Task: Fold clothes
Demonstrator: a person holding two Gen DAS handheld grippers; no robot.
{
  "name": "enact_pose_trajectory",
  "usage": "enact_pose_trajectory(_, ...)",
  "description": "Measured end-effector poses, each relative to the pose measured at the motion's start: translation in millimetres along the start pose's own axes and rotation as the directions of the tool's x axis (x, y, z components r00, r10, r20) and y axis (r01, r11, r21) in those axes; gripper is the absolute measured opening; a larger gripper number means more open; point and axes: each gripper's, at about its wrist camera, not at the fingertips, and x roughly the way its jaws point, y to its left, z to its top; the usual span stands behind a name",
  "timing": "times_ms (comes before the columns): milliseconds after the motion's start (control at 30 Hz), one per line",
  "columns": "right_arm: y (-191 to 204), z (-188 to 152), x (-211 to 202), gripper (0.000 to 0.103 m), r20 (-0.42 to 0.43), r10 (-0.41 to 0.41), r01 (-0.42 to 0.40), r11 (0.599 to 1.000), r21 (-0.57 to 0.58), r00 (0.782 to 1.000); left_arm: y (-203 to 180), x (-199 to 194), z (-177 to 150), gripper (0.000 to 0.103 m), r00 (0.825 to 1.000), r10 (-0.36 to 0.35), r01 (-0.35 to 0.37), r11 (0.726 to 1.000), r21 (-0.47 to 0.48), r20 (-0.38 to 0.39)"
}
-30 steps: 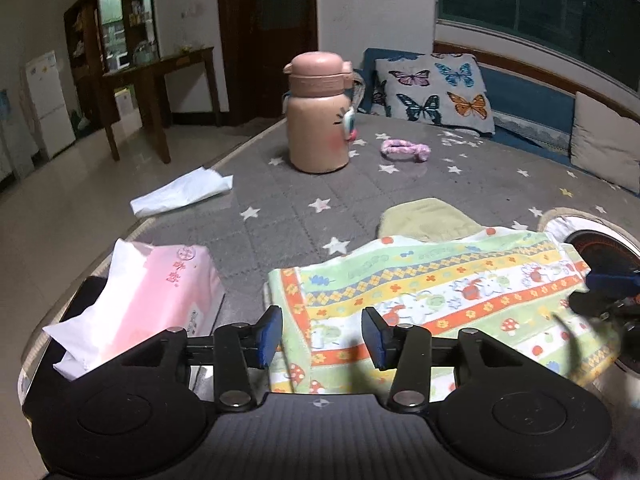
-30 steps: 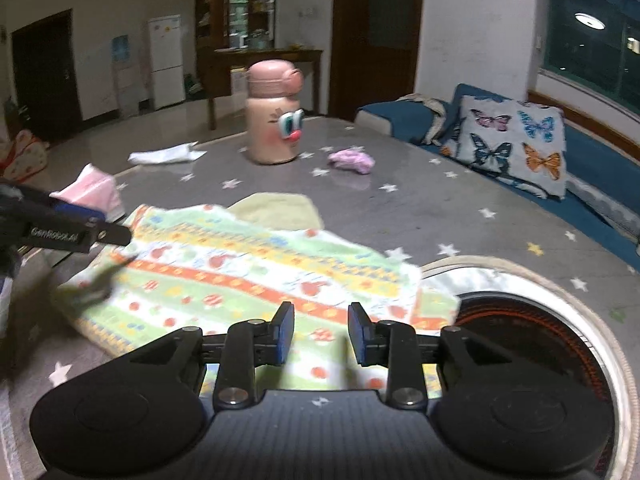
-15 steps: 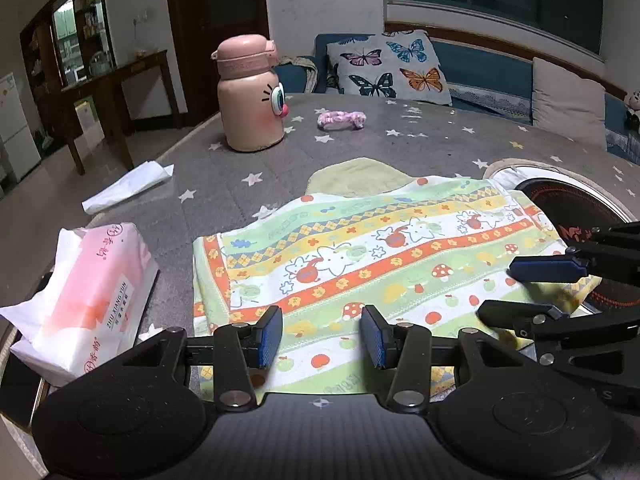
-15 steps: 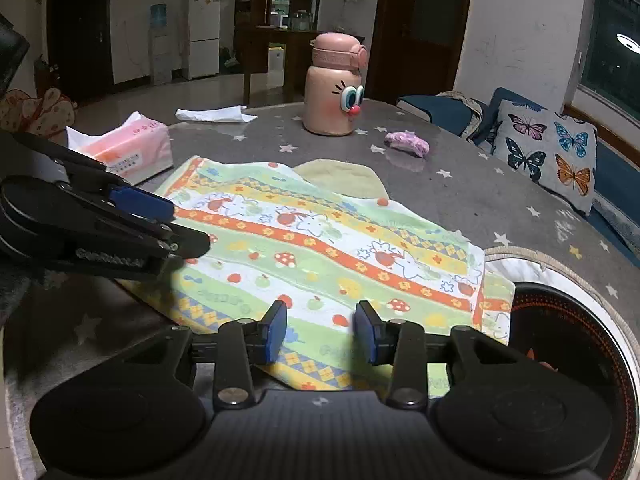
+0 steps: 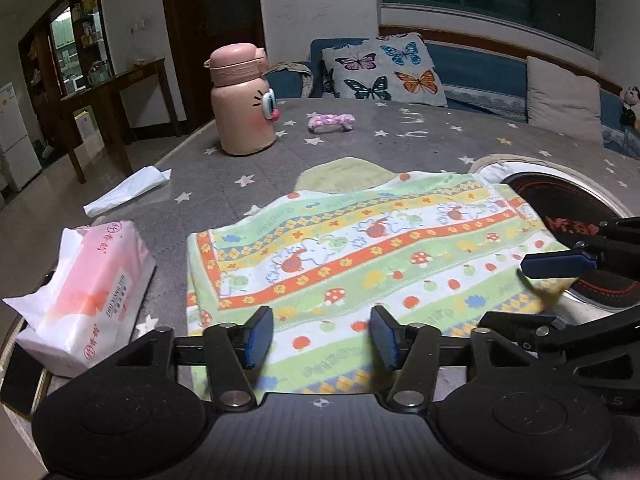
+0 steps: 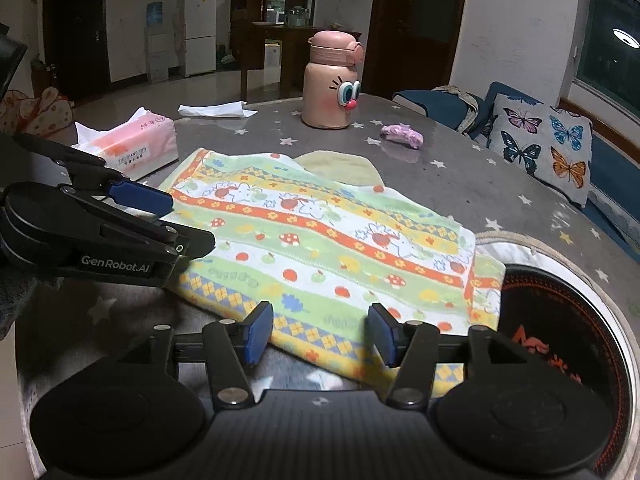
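I've got both grippers over the near edge of the patterned cloth [image 5: 360, 264], which lies flat on the grey star-print worktop [image 5: 400, 140], one end lapping onto the round dark hob [image 6: 560, 344] at the right. Left gripper [image 5: 322, 336] sits above the near edge toward the cloth's left end, jaws spreading, nothing pinched, cloth showing in the gap below them. Right gripper [image 6: 320, 330] is the same at the other end: jaws spreading, blue pads clear of the fabric, hem just under them. Each gripper shows in the other's camera, close beside each other, both angled down at the hem. My read: I'm opening up to bite the two near corners at once, so the edge lifts evenly and can be carried over to the far side for a fold. A plain olive piece [image 5: 344, 174] pokes out from under the far edge, may be another garment or part of this one, can't tell. Tissue pack [image 5: 86, 292] sits just left of the cloth, pink cartoon bottle [image 5: 242, 100] and small purple bundle [image 5: 331, 122] stand well back, loose white tissue [image 5: 128, 190] off left; none in the fold path. Risk: the end on the hob could drag or bunch.
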Motion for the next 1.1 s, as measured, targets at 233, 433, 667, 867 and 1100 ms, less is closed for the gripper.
enact_pose_trajectory(233, -4.5, -14.4, -18.0, 0.065, -0.002, -0.015, 0.015, 1.000, 0.008, 1.000, -16.9, -12.7, -4.3, 0.079, 0.999, -0.033, 0.033, 0.999, 0.012, 0.010)
enact_pose_trajectory(433, -9.1, -30.3, -34.9, 0.070, 0.001, -0.031, 0.031, 0.999, 0.039, 1.000, -31.3, -21.9, -9.8, 0.094, 0.999, -0.048, 0.047, 0.999, 0.021, 0.014)
enact_pose_trajectory(667, -9.2, -46.4, -49.7, 0.084, 0.007, -0.047, 0.046, 0.996, 0.081, 0.999, -41.3, -33.1, -18.8, 0.103, 0.999, -0.039, 0.039, 0.999, 0.022, 0.014)
enact_pose_trajectory(867, -11.1, -59.0, -58.3, 0.094, 0.002, -0.083, 0.082, 0.987, 0.138, 0.997, -46.2, -41.3, -26.4, 0.103, 1.000, -0.023, 0.023, 1.000, 0.010, 0.010)
enact_pose_trajectory(1100, -13.8, -69.7, -72.0, 0.102, 0.006, -0.117, 0.114, 0.977, 0.179, 0.993, -57.1, -48.4, -36.0, 0.103, 1.000, -0.013, 0.013, 1.000, 0.024, 0.003)
